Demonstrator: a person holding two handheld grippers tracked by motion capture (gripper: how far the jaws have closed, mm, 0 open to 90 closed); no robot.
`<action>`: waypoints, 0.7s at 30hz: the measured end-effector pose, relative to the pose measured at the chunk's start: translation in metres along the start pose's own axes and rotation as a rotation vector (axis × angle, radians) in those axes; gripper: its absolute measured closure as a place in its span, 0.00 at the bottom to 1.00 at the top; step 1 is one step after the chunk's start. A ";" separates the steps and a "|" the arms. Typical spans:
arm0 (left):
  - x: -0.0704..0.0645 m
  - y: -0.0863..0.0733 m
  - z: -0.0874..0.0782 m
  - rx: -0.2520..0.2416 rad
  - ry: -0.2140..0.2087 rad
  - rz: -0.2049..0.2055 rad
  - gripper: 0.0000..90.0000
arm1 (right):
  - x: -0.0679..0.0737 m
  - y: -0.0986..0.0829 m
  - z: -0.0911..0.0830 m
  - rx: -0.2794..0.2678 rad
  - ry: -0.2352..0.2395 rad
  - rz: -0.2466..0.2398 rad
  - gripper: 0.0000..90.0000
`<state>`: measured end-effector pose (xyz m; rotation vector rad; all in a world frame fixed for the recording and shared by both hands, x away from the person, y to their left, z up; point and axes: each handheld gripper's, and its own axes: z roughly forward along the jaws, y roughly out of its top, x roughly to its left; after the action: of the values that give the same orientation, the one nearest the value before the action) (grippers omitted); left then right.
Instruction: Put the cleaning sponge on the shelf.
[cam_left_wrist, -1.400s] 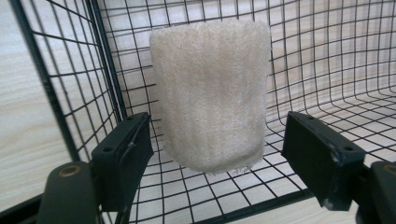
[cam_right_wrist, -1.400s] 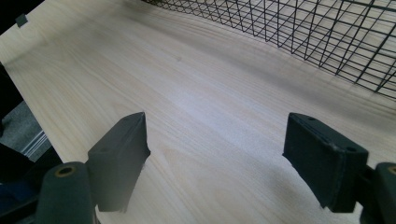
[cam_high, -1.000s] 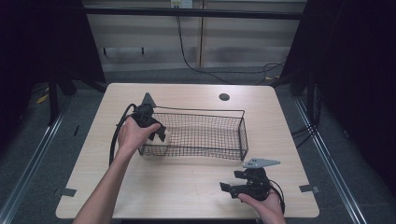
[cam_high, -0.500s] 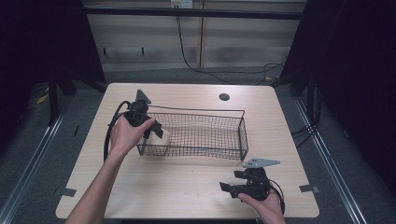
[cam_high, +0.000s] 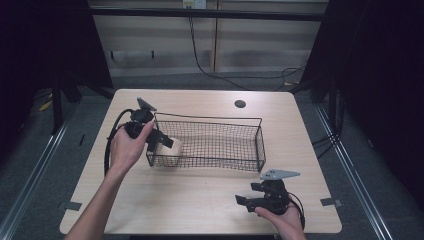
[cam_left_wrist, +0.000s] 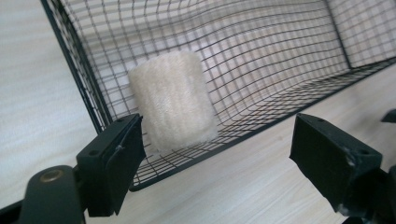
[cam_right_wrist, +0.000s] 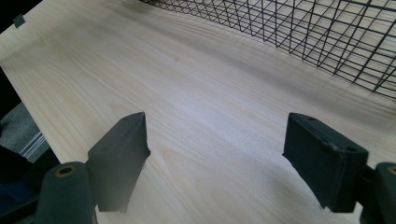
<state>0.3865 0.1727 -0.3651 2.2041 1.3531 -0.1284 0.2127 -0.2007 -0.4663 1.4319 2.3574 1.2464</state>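
Tabletop (cam_high: 200, 200): left gripper (cam_high: 162, 141) over basket (cam_high: 260, 145) rim.

High view looks down on the table (cam_high: 200, 200); both gripper views — close, low — share its wire basket (cam_high: 215, 142).

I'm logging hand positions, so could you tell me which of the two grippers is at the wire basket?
The left gripper, at the wire basket's left end near the cream fuzzy block; the right gripper rests near the table's front edge.

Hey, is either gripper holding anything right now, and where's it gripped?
Nothing is held. The left gripper and right gripper are both open; the fuzzy roll sits in the wire basket.
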 end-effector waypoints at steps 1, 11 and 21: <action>0.001 -0.002 -0.003 -0.013 -0.011 0.014 0.19 | 0.000 0.000 0.000 -0.001 -0.001 0.000 0.24; 0.016 -0.027 -0.025 -0.125 -0.015 0.082 0.22 | -0.001 0.000 0.000 0.000 -0.001 0.004 0.24; 0.013 -0.064 -0.042 -0.199 -0.051 0.153 0.22 | -0.001 0.000 0.000 -0.002 -0.003 0.006 0.24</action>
<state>0.3304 0.2265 -0.3599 2.1117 1.1144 0.0073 0.2128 -0.2016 -0.4667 1.4403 2.3504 1.2466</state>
